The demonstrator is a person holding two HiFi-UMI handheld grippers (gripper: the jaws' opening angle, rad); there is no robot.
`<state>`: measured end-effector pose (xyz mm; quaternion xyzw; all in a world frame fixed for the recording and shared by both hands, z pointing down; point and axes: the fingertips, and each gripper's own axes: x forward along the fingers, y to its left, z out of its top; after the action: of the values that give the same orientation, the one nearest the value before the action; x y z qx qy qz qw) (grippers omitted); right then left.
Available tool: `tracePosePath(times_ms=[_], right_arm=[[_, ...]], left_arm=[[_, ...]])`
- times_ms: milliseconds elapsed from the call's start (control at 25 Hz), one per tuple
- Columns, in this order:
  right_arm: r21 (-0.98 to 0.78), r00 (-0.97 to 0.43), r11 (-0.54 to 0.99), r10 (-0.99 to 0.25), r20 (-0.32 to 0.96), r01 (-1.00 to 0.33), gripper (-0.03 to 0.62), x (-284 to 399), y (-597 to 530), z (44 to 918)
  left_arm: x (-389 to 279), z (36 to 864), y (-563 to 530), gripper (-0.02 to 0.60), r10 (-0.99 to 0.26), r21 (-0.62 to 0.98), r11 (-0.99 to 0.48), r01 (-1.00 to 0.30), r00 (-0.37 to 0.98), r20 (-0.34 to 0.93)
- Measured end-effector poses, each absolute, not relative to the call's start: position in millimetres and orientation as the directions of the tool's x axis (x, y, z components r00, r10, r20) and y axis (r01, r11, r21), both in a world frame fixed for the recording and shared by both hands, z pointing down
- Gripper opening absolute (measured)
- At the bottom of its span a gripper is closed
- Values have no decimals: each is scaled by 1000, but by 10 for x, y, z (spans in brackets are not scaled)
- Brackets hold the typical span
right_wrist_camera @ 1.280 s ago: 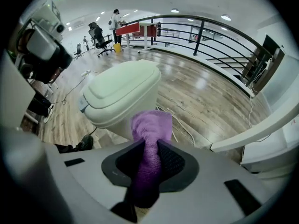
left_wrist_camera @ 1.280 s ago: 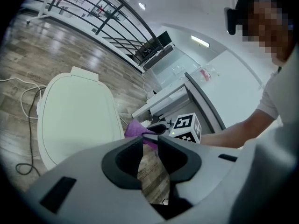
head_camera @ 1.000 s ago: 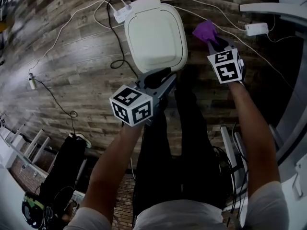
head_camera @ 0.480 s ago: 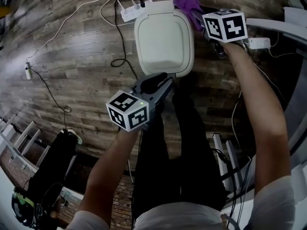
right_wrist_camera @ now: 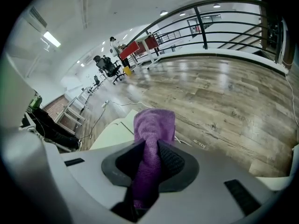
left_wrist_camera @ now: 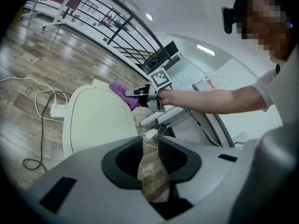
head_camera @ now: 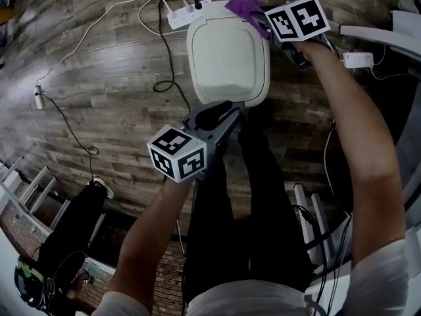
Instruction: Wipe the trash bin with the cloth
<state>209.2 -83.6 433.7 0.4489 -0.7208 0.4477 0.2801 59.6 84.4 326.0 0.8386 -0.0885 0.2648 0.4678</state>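
The white plastic trash bin (head_camera: 227, 58) is shut, its inside hidden. My right gripper (right_wrist_camera: 148, 153) grasps the purple fuzzy cloth (right_wrist_camera: 154, 122); my left gripper (left_wrist_camera: 149, 148) stands slightly apart, empty.

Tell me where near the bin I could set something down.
Bare wood floor lies left of the trash bin, between the white cable and the black cable. It is crowded behind the bin by the power strip, and to its right by the adapter.
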Motion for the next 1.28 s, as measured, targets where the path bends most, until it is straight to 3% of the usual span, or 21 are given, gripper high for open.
tracePosePath(times_ms=[1280], right_arm=[[-471, -470, 95, -369, 802, -877, 86, 1808, 714, 4388]], left_arm=[[409, 3283, 1185, 101, 119, 722, -566, -399, 826, 551]])
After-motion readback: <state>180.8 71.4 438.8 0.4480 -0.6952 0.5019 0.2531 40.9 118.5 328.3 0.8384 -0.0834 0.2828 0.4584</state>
